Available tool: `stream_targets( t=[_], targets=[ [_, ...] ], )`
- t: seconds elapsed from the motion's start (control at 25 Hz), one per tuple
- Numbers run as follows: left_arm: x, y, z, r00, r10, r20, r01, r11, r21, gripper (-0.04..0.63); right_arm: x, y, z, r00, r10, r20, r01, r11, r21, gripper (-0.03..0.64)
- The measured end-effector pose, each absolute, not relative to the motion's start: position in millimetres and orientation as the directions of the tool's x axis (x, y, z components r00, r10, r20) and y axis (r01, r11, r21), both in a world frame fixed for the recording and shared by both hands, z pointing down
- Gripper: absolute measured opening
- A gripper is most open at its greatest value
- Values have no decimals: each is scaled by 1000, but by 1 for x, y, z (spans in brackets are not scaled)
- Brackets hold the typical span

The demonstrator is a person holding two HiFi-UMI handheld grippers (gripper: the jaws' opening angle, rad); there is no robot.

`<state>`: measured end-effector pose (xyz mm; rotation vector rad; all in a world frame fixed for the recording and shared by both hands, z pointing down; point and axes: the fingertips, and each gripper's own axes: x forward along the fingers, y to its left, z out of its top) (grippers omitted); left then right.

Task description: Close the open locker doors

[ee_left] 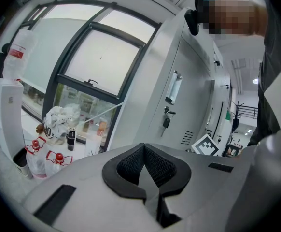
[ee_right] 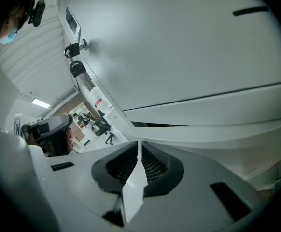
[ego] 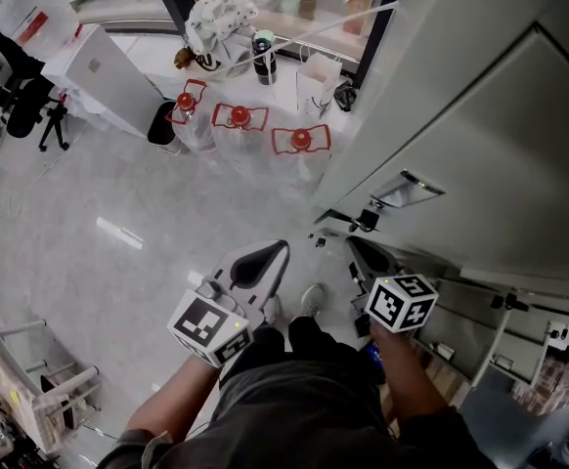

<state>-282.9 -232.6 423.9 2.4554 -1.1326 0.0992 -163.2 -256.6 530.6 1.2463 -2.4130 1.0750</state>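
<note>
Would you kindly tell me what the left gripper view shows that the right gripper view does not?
Only the left gripper view shows the window, the red-capped water jugs below it and the marker cube of the other gripper. Only the right gripper view shows the horizontal gap under the locker door, close up, and a distant office chair. Both show a grey locker door with a key in its lock, and the left gripper and right gripper each with jaws together, empty.

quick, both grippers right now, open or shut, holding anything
left gripper: closed, jaws together, nothing between them
right gripper: closed, jaws together, nothing held
</note>
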Motion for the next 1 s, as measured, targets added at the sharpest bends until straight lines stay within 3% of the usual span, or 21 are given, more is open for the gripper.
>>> stream_targets(
  t=[1.0],
  targets=[
    [-290,-239,418,628,-737,251,-769,-537,347,2,-155,-276,528,-602,-629,492,-786,358,-504,32]
  ],
)
